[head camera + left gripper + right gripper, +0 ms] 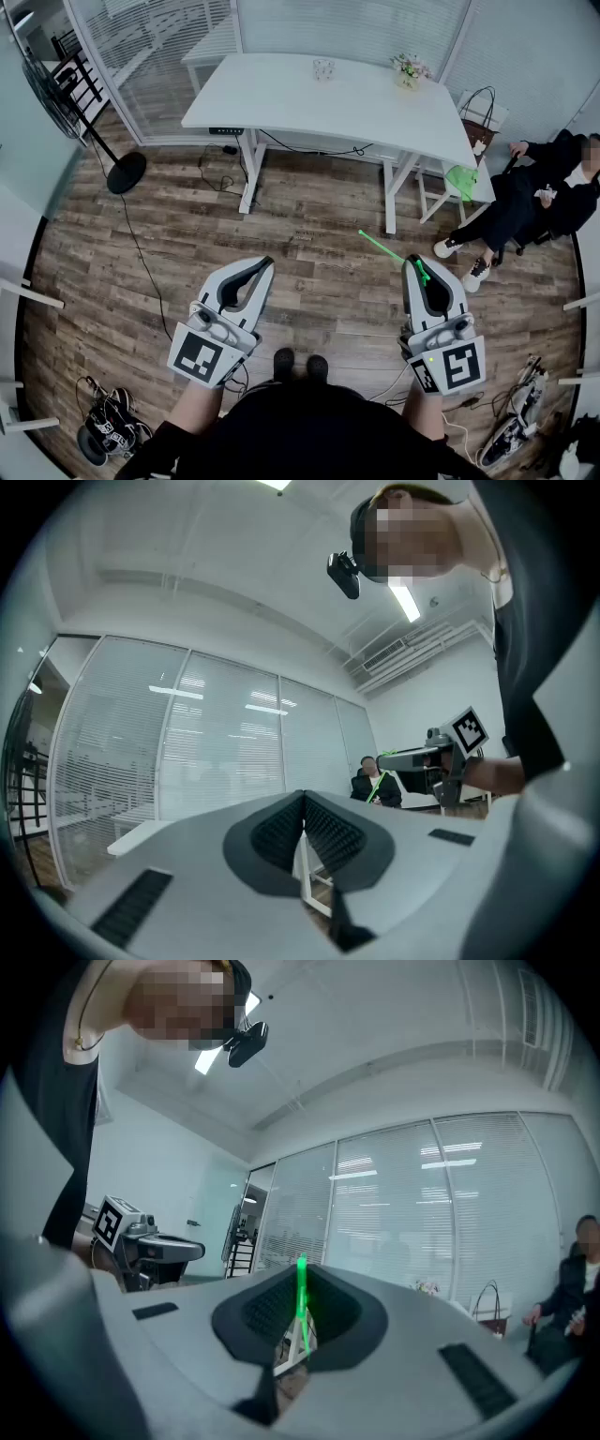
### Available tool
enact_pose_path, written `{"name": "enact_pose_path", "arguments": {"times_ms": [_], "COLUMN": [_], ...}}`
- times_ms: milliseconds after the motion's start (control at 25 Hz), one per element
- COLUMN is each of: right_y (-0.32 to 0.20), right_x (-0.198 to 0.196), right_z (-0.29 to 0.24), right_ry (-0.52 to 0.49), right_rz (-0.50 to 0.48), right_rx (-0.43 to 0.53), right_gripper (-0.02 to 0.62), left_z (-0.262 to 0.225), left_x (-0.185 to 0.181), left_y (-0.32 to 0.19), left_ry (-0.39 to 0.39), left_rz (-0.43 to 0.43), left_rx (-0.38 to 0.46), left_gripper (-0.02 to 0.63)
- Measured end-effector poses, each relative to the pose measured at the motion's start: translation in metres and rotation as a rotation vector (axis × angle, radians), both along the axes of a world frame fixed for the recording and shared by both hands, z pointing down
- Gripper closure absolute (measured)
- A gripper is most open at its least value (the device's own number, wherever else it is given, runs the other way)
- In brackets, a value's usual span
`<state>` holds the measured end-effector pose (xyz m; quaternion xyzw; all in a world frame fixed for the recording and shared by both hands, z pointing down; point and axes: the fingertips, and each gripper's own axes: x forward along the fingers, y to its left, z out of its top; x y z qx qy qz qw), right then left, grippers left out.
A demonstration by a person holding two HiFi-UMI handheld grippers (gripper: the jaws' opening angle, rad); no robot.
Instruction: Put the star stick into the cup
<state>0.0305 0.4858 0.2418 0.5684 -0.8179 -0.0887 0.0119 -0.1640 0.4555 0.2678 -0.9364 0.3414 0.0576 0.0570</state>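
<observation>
My right gripper (413, 263) is shut on a thin bright green stick (382, 247). The stick juts forward and left from the jaw tips, over the wooden floor. In the right gripper view the green stick (301, 1299) stands upright, pinched between the dark pads (272, 1309). My left gripper (267, 263) hovers level beside it, jaws together with nothing in them; the left gripper view shows its pads (330, 829) meeting at the tip. A small clear cup (323, 67) stands far ahead on the white table (281, 98), well away from both grippers.
A flower pot (410, 68) sits on the table's far right. A person (539, 187) sits at the right near a stool with a green bag (460, 178). A floor fan (67, 94) stands at the left. Cables and gear lie on the floor (108, 422) at both lower corners.
</observation>
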Motion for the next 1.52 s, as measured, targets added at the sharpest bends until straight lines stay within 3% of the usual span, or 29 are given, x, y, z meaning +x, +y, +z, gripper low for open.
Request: {"name": "enact_pose_path", "arguments": {"times_ms": [640, 840, 1200, 1520], "right_y": [0.004, 0.007, 0.01, 0.003], "right_x": [-0.008, -0.014, -0.042, -0.04], "right_z": [0.0, -0.011, -0.004, 0.0], "right_ry": [-0.002, -0.049, -0.101, -0.086], "right_rz": [0.009, 0.042, 0.077, 0.108], "right_rx": [0.007, 0.06, 0.09, 0.083], "right_gripper": [0.574, 0.573, 0.572, 0.572], "left_z": [-0.003, -0.003, 0.006, 0.016], "left_x": [-0.008, -0.023, -0.057, -0.055], "left_y": [0.003, -0.001, -0.008, -0.025], "left_ry": [0.009, 0.008, -0.025, -0.058], "left_rz": [0.011, 0.018, 0.039, 0.065], "left_rx": [0.01, 0.005, 0.003, -0.005], "left_gripper": [0.592, 0.592, 0.592, 0.592]}}
